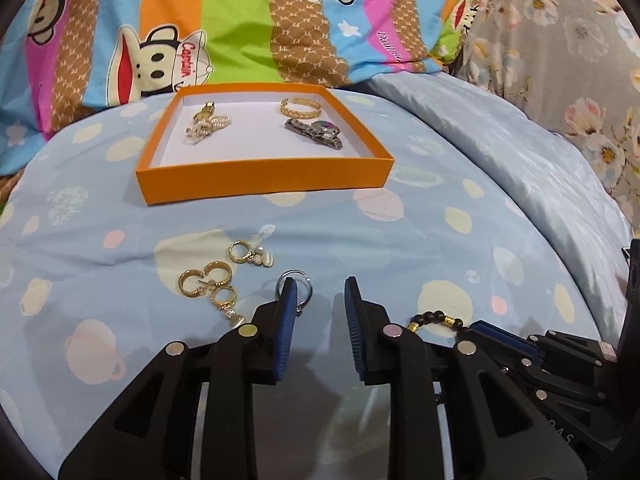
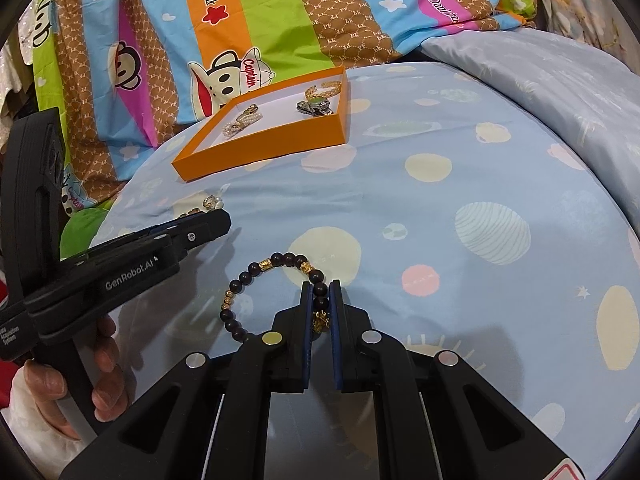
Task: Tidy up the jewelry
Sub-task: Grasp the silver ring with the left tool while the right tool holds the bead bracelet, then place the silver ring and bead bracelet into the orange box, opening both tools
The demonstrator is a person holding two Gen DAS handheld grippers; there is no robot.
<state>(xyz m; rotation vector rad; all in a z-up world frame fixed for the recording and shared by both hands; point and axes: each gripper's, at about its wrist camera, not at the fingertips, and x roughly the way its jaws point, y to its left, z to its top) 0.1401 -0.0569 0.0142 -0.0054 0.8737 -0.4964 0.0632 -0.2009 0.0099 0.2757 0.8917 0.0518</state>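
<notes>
**Beaded bracelet gripped, silver ring beside parted jaws**

Your right gripper [image 2: 321,289] is clenched on a dark wooden bead bracelet with gold spacers [image 2: 256,276], low in the frame's centre. Your left gripper [image 1: 321,286] stands released, jaws parted; a thin silver ring [image 1: 307,286] sits against its left finger. The shallow orange cardboard tray [image 1: 264,184] lies at upper centre, on the pale blue spotted bedsheet [image 1: 440,240].

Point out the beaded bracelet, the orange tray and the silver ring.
beaded bracelet [image 2: 240,276], right wrist view, dark bead on its left arc.
orange tray [image 1: 264,184], left wrist view, near outer wall.
silver ring [image 1: 307,289], left wrist view, right side of band.
</notes>
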